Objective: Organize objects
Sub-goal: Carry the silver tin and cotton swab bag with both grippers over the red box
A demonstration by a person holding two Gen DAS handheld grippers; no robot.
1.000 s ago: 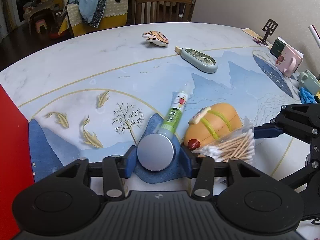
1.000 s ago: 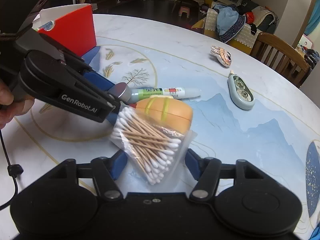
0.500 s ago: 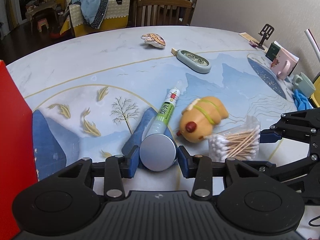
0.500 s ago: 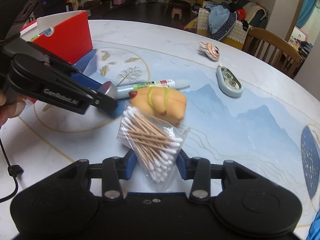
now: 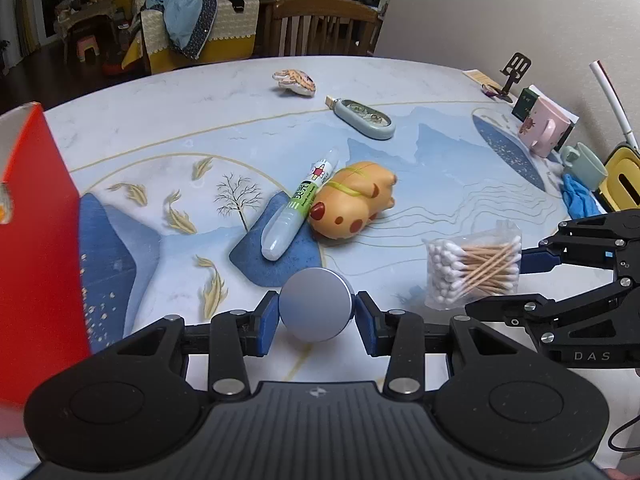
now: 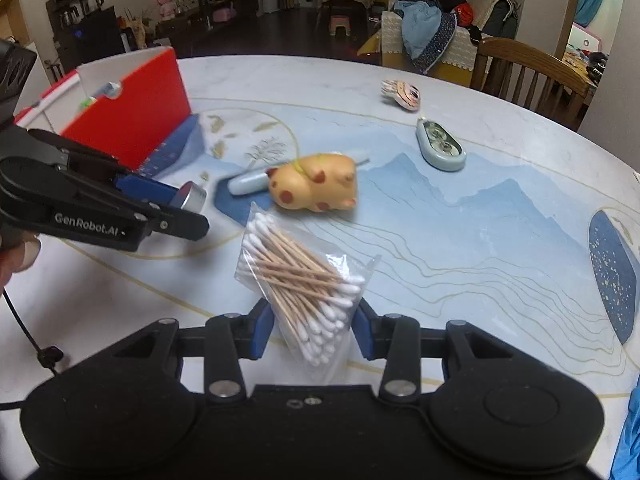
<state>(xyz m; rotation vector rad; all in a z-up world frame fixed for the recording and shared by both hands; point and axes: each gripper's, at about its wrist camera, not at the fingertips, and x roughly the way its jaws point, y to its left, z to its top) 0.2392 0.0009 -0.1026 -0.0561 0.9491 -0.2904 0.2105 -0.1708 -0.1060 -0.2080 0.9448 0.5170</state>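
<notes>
The red box (image 5: 36,248) runs off the left wrist view's left edge. The glue stick (image 6: 248,182) lies half hidden behind the blurred pig toy (image 6: 314,188); the box's contents cannot be identified.

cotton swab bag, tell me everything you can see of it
The cotton swab bag is a small clear plastic pouch, crinkled and glossy, packed with wooden-stick swabs with white tips at both ends. The sticks lie bundled, roughly parallel. The right gripper has just closed its blue pads on the bag's lower end, and the left wrist view shows it held clear of the table, tilted. Its open top corner flares out. Only the pads touch it; the orange pig toy lies apart beyond it.
</notes>
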